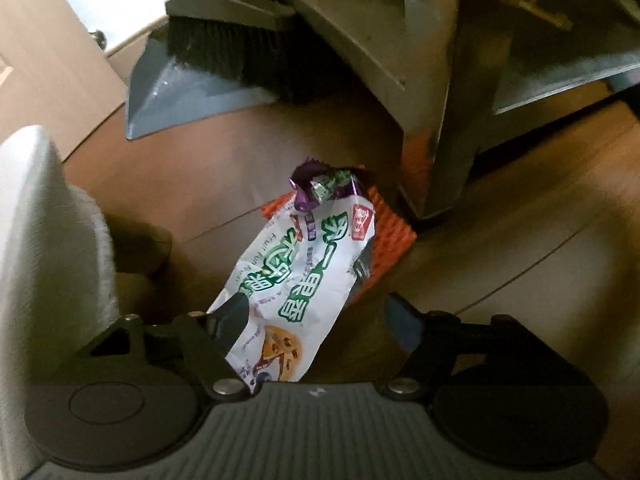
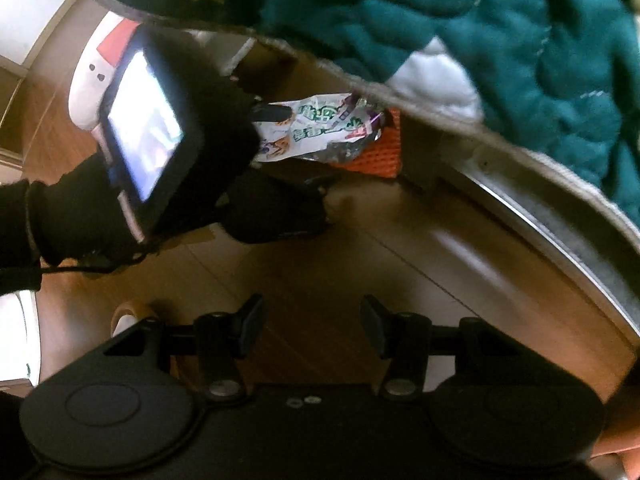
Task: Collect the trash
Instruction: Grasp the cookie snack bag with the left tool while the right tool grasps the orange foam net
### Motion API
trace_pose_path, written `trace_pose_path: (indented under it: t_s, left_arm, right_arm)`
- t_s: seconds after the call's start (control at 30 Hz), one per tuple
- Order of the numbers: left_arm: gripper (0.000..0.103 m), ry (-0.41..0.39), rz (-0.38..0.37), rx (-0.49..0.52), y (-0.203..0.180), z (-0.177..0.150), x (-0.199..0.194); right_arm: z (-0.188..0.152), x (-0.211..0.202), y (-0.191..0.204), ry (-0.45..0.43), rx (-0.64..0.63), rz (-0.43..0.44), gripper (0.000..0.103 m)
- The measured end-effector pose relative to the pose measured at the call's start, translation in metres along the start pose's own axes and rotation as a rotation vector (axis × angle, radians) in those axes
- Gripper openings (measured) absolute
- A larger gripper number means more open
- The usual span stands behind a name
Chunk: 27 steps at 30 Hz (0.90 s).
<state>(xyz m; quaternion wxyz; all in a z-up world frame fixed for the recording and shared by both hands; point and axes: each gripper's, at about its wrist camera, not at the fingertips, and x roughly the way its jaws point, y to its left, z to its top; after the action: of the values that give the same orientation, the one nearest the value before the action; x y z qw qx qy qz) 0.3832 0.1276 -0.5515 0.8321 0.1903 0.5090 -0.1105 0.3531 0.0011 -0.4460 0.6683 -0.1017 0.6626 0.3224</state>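
Observation:
A white snack wrapper [image 1: 304, 280] with green print and a cookie picture lies on the wood floor. A crumpled purple candy wrapper [image 1: 320, 186] sits at its far end, and an orange ridged piece [image 1: 394, 232] lies under it. My left gripper [image 1: 318, 312] is open astride the wrapper's near half. Its left finger touches the wrapper's edge, while the right finger stands clear of it. In the right wrist view a black-gloved hand holds the left gripper [image 2: 294, 146] down over the same wrapper [image 2: 320, 128]. My right gripper [image 2: 312, 320] hangs open over bare floor with nothing between its fingers.
A grey dustpan [image 1: 180, 96] with a black broom [image 1: 232, 52] stands beyond the wrappers. A metal furniture leg [image 1: 440, 140] rises just right of the orange piece. A teal quilt [image 2: 480, 40] overhangs at upper right. Something white and soft [image 1: 40, 240] is at the left.

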Motion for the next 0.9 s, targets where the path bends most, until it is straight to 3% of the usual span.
trace_pose_path:
  t_s: [0.03,0.1,0.2,0.47,0.57,0.67,0.9]
  left_arm:
    - [0.073,0.006,-0.004,0.009,-0.001,0.000,0.003]
    - [0.056,0.021,-0.016,0.012,-0.001,0.001,0.007]
    - [0.040,0.039,-0.019,-0.003,0.001,0.000,0.015]
    - [0.014,0.004,0.004,-0.029,0.008,-0.017,0.000]
    - [0.011,-0.006,-0.030,-0.077,0.015,-0.033,-0.013]
    - [0.011,-0.010,-0.054,-0.064,0.013,-0.056,-0.028]
    - [0.011,0.049,-0.098,-0.173,0.014,-0.109,-0.053]
  right_arm:
    - [0.000,0.004,0.001,0.004,0.000,0.004,0.052]
    - [-0.001,0.009,0.002,0.013,-0.007,0.009,0.052]
    - [-0.004,0.010,0.004,0.020,-0.027,0.003,0.052]
    - [0.003,0.011,0.010,-0.011,-0.083,-0.043,0.052]
    - [0.008,0.011,0.014,-0.022,-0.155,-0.079,0.052]
    - [0.013,0.019,0.020,-0.028,-0.245,-0.122,0.052]
    - [0.028,0.062,0.045,-0.052,-0.497,-0.219,0.052]
